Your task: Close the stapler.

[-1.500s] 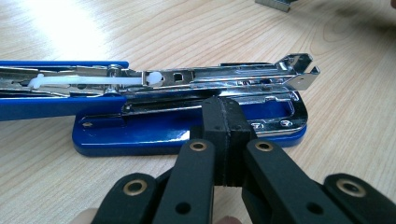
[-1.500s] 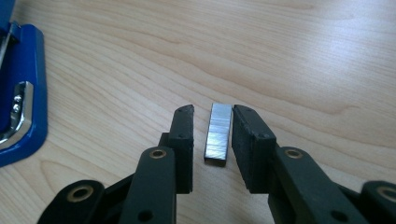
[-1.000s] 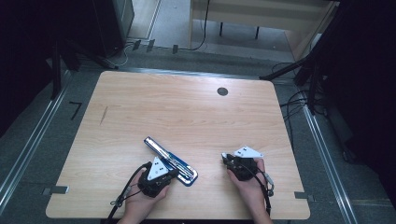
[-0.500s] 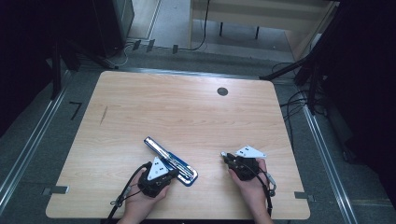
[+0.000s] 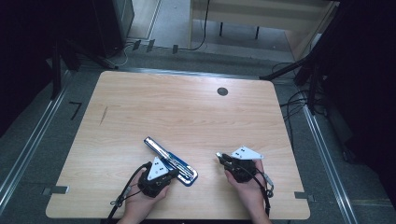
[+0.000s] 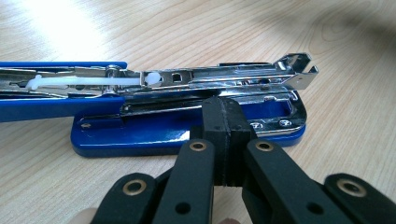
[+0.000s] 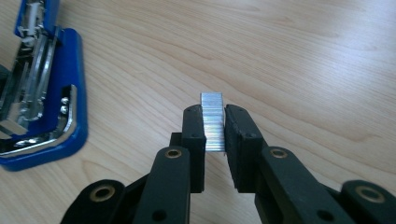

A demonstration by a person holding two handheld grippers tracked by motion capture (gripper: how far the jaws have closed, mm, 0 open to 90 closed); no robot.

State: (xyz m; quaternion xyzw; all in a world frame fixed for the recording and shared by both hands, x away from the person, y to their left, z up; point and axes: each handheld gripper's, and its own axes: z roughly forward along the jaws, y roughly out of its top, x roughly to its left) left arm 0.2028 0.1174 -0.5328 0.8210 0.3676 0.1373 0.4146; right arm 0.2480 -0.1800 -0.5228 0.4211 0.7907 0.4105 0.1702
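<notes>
From above, your counter (image 5: 187, 116) carries the opened blue stapler (image 5: 170, 161) just at 1 o'clock of your left gripper (image 5: 156, 176); your right gripper (image 5: 238, 165) sits at 3 o'clock, well apart. Along your left gripper (image 6: 223, 116), jaws pressed together touch the stapler's (image 6: 187, 126) base. Along your right gripper (image 7: 215, 126), jaws pinch a staple strip (image 7: 213, 119) above bare wood, stapler (image 7: 42, 84) at 9 o'clock.
</notes>
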